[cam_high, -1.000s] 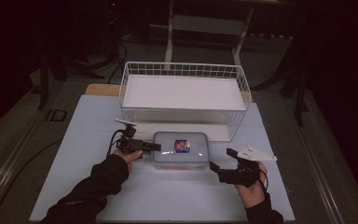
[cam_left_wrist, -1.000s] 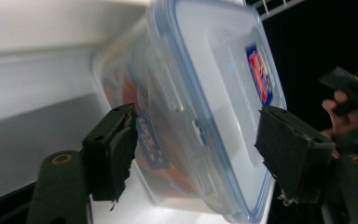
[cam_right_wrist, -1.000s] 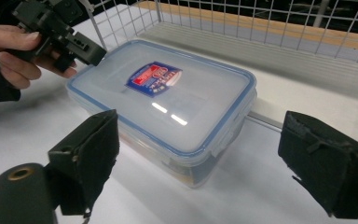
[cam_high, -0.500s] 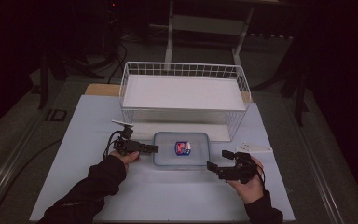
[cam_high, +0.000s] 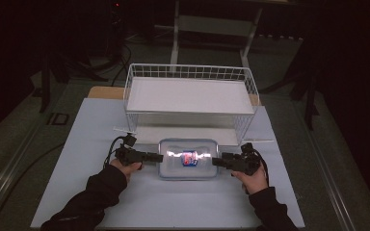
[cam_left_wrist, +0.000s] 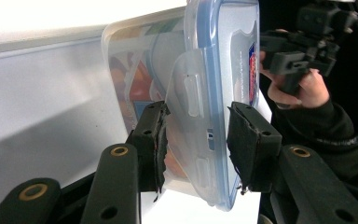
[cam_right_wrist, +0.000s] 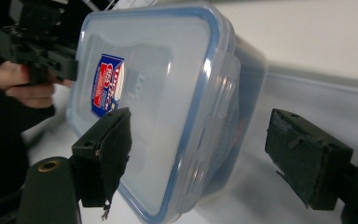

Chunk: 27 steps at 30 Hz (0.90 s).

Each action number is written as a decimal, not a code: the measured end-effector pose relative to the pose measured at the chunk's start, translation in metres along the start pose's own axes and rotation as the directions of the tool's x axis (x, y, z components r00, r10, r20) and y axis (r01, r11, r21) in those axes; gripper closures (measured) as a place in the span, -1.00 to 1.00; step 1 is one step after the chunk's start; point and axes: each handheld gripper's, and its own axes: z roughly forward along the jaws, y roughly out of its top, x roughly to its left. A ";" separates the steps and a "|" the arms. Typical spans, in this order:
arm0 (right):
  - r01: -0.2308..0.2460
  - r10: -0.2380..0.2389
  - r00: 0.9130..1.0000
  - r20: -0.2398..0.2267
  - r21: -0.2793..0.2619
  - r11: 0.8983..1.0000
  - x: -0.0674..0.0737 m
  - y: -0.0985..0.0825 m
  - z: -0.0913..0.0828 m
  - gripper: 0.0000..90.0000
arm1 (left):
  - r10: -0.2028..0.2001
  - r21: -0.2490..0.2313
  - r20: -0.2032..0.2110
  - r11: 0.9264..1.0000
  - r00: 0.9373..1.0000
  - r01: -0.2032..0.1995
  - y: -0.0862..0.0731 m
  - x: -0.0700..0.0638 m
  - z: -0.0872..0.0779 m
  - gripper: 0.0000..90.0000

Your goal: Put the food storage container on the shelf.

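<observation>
A clear plastic container (cam_high: 188, 159) with a blue-rimmed lid and a red-and-blue label lies on the white table, in front of the wire basket. My left gripper (cam_high: 158, 157) is at its left end. In the left gripper view the jaws (cam_left_wrist: 196, 144) have just been closing, and the pads press on the container's (cam_left_wrist: 200, 84) end, one on the lid and one under the body. My right gripper (cam_high: 218, 162) is at the right end. Its jaws (cam_right_wrist: 205, 158) have just been closing but stand wide, with the container's (cam_right_wrist: 168, 93) end between them and the lower pad (cam_right_wrist: 307, 158) apart from it.
A white wire basket (cam_high: 191, 72) with a white floor stands right behind the container. The white table top (cam_high: 86, 144) ends a short way to either side. Dark floor and stand legs surround it. The person's sleeves come in from the bottom edge.
The right gripper has moved left and a little down to the container's right end, with its jaws now around that end. The left gripper has stayed at the left end and closed on it.
</observation>
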 end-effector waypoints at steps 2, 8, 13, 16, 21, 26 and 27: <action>-0.009 0.010 1.000 -0.015 0.029 1.000 -0.005 0.000 0.004 -0.45 | 0.012 -0.002 0.000 1.000 1.000 -0.012 -0.001 -0.001 0.000 0.29; -0.023 0.028 0.997 -0.075 0.066 0.998 -0.008 -0.001 0.010 -0.22 | 0.024 -0.007 0.003 1.000 1.000 -0.024 -0.003 -0.001 -0.001 0.30; -0.030 0.037 0.996 -0.084 0.079 0.996 -0.006 0.000 0.007 -0.02 | 0.026 -0.011 -0.003 1.000 1.000 -0.026 -0.004 -0.004 -0.001 0.30; -0.056 0.064 0.994 -0.089 0.088 0.995 -0.006 -0.001 0.005 0.05 | 0.041 -0.009 -0.009 0.999 0.999 -0.041 -0.005 -0.006 -0.001 0.30; -0.079 0.087 0.992 -0.089 0.089 0.993 -0.005 -0.003 0.002 0.09 | 0.052 -0.007 -0.026 0.999 0.998 -0.052 -0.007 -0.011 -0.002 0.30; -0.065 0.071 0.994 -0.083 0.074 0.995 -0.001 -0.005 -0.001 0.11 | 0.077 -0.024 -0.043 0.997 0.996 -0.078 -0.009 -0.013 -0.002 0.30; -0.059 0.065 0.995 -0.080 0.077 0.995 0.000 -0.005 -0.001 0.11 | 0.076 -0.031 -0.039 0.997 0.996 -0.078 -0.009 -0.012 -0.002 0.30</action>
